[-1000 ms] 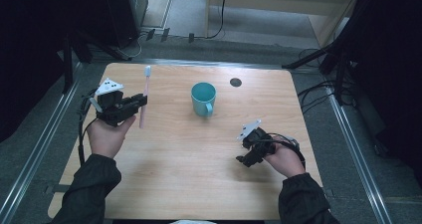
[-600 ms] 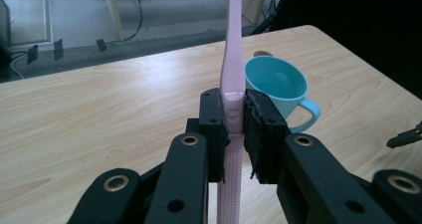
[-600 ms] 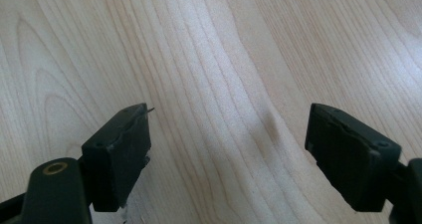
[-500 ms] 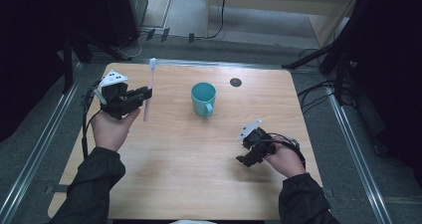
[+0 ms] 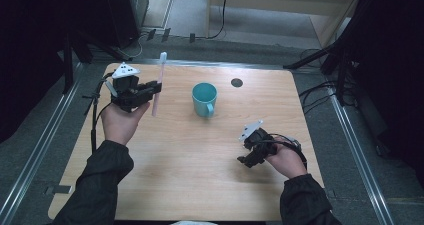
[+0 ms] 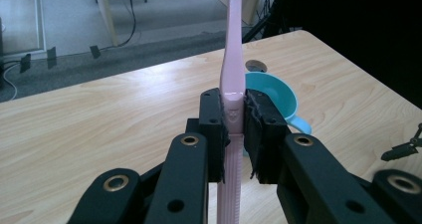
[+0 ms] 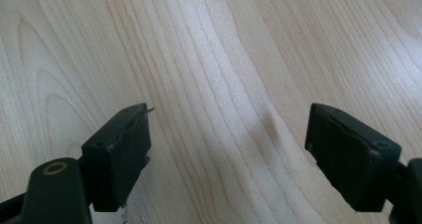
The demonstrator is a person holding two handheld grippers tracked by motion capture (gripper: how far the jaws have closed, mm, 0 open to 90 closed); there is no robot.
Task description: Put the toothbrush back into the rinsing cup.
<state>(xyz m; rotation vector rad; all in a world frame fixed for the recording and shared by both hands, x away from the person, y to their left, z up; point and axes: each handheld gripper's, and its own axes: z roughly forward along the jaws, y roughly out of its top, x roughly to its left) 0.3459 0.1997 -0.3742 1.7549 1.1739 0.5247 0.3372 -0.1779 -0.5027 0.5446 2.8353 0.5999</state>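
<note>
Left gripper point(image 5: 150, 90) raised off table, jaws pinching upright pink toothbrush point(image 6: 232, 74); right gripper point(image 7: 226, 149) low, jaws spread.

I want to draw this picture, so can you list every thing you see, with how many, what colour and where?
toothbrush: one, pink, upright, clamped in the left hand-held gripper, above the table's left side
cup: one, teal, with a handle, standing near the middle of the table
table: one, light wood
round hole: one, dark, in the tabletop behind the cup, to its right
cables: several, black, on the grey floor around the table
left hand-held gripper: one, black, jaws closed on the toothbrush handle
right hand-held gripper: one, black, jaws wide apart with nothing between them, low over the table's right side
person's hands: two, in dark sleeves, at the near edge
</note>
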